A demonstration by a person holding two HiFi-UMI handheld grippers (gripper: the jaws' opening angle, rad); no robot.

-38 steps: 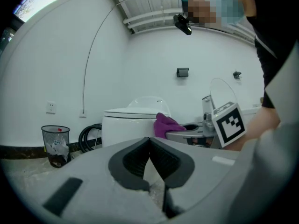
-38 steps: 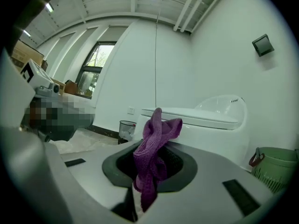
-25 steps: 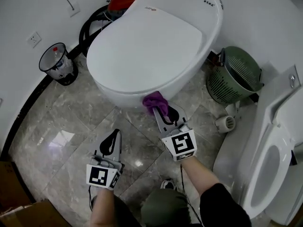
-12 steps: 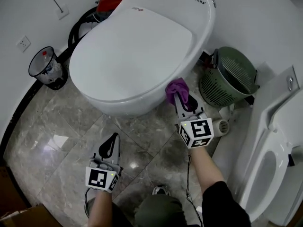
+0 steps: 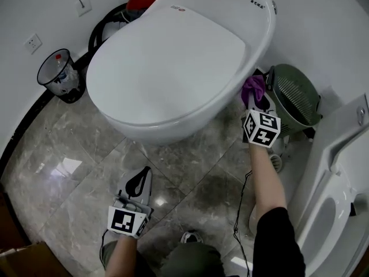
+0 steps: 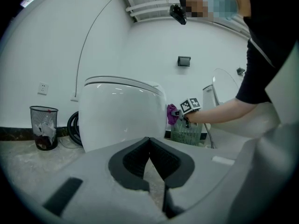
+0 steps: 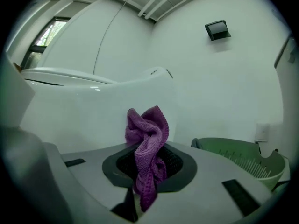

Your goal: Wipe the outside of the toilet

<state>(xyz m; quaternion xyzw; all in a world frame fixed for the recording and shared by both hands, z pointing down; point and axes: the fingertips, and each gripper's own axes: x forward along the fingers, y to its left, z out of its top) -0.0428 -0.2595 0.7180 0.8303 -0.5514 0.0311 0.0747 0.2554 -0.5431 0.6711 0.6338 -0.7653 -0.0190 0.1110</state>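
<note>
Right gripper (image 5: 256, 101) at centre right of the head view — jaws clamped on a purple cloth (image 5: 252, 86). The cloth sits against the right flank of the white toilet (image 5: 173, 56), just beside a green basket (image 5: 297, 91). Left gripper (image 5: 138, 180) at lower left, over the marble floor (image 5: 63, 172) — jaws together, nothing between them.

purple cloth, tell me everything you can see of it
The purple cloth is a small, soft, knit-looking rag, bunched and twisted into folds. The right gripper is shut on it: the fingers pinch its middle, a tuft stands above and a tail hangs below. It is held at the right side of the white toilet, seemingly pressed against the bowl's outside.
</note>
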